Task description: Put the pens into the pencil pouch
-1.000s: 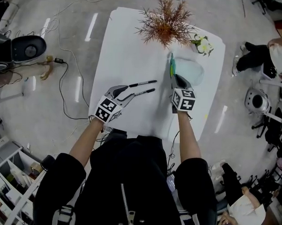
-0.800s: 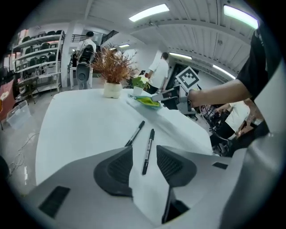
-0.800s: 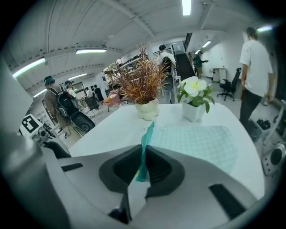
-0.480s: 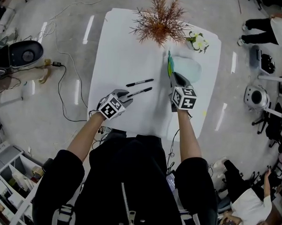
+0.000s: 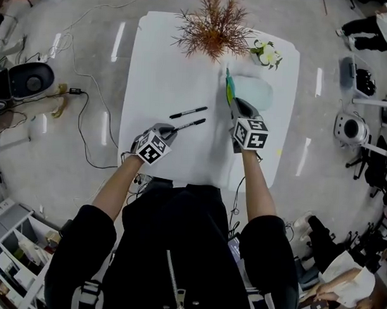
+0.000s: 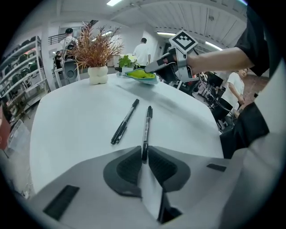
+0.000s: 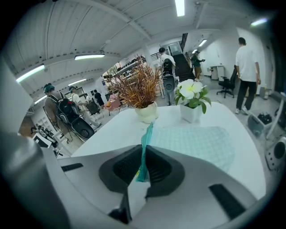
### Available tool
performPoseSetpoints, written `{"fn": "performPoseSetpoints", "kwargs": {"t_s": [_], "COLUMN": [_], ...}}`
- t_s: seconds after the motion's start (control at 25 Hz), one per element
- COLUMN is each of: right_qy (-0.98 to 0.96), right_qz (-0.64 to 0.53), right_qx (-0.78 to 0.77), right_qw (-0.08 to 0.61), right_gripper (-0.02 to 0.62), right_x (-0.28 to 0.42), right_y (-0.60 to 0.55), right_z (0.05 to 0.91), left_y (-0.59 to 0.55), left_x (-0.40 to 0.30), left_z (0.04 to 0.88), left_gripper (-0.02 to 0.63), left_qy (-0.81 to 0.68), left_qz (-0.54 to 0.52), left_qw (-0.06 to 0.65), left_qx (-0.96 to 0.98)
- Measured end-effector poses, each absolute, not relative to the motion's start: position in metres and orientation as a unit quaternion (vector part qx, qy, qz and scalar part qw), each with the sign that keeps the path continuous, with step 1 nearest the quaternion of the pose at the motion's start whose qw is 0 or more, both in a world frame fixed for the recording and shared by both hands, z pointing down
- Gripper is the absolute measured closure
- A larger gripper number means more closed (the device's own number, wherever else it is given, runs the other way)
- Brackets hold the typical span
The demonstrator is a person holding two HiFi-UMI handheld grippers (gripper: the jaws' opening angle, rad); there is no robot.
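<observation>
Two black pens lie on the white table (image 5: 158,67). The near pen (image 5: 189,125) (image 6: 146,129) has its end between the pads of my left gripper (image 5: 172,130) (image 6: 144,156), whose jaws are closing and touch it on both sides. The far pen (image 5: 188,112) (image 6: 125,121) lies loose just beyond. My right gripper (image 5: 236,106) (image 7: 143,167) is shut on the raised teal edge of the light blue-green pencil pouch (image 5: 253,92) (image 7: 196,143), which lies flat at the table's right.
A dried reddish plant in a white pot (image 5: 210,28) and a small white flower pot (image 5: 265,55) stand at the table's far edge, just behind the pouch. Cables and floor equipment (image 5: 31,78) lie to the left; people stand around at the right.
My left gripper has dropped onto the near pen's end and its jaws have narrowed from wide to touching the pen. The right gripper has kept its hold on the pouch.
</observation>
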State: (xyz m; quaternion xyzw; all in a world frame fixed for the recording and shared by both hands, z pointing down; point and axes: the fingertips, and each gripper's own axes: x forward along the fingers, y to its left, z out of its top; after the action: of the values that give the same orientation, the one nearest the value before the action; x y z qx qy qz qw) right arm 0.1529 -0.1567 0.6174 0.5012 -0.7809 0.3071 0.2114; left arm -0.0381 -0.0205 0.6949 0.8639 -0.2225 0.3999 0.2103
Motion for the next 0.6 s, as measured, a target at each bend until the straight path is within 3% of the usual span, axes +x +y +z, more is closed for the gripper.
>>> {"fn": "performPoseSetpoints", "kwargs": {"t_s": [0.6], "right_qy": [-0.783], "right_qz": [0.306], "right_qx": [0.498], "right_qw": [0.215], "right_gripper": [0.557], "right_x": [0.1542], "right_y": [-0.1543], "right_z": [0.6186], "left_y": [-0.0190], "left_x": [-0.0361], "left_z": [0.6872], "left_gripper": [0.558], "left_qy": [-0.194], "left_qz": [0.402], "left_qw": [0.147], "left_qx": [0.883]}}
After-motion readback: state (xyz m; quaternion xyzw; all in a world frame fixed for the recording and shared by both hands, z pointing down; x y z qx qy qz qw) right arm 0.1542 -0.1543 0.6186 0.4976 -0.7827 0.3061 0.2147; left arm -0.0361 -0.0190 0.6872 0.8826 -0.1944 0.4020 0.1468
